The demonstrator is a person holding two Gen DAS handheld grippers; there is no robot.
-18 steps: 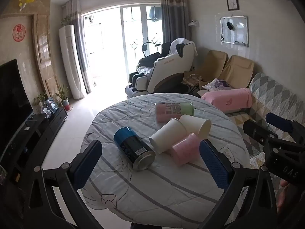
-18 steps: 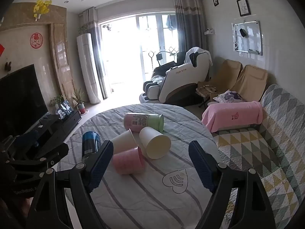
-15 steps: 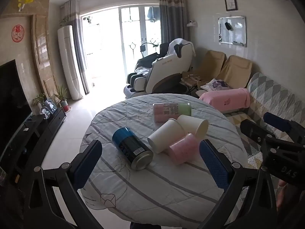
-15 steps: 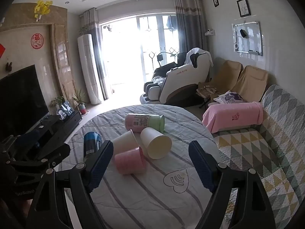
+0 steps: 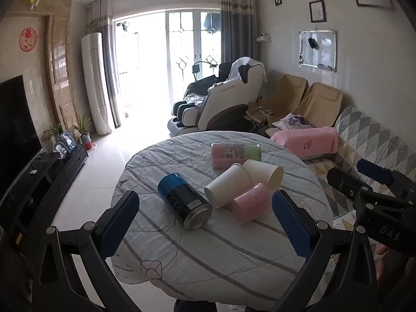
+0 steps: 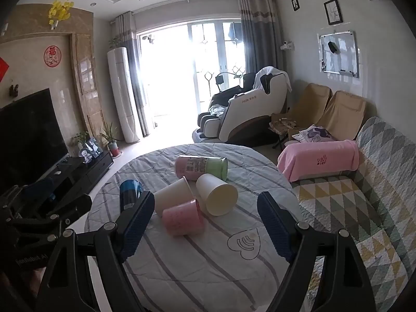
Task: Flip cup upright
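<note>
Several cups lie on their sides on a round table with a striped grey cloth (image 5: 234,254). A blue and black can (image 5: 184,200) lies at the left. Two white paper cups (image 5: 228,188) (image 5: 264,173) and a pink cup (image 5: 251,202) lie bunched together. A pink and green tube (image 5: 235,154) lies behind them. The right wrist view shows the pink cup (image 6: 182,219), the white cups (image 6: 173,199) (image 6: 217,195), the tube (image 6: 201,167) and the can (image 6: 130,191). My left gripper (image 5: 205,225) and right gripper (image 6: 205,226) are open and empty, held above the table's near part.
A sofa with a patterned quilt (image 6: 364,208) and a pink towel (image 6: 319,160) stands to the right of the table. A TV cabinet (image 5: 39,179) runs along the left. A massage chair (image 5: 223,101) stands beyond the table.
Both views have shifted slightly; the cups sit a little lower and nearer in the frames. Both grippers stay open. No cup has moved.
</note>
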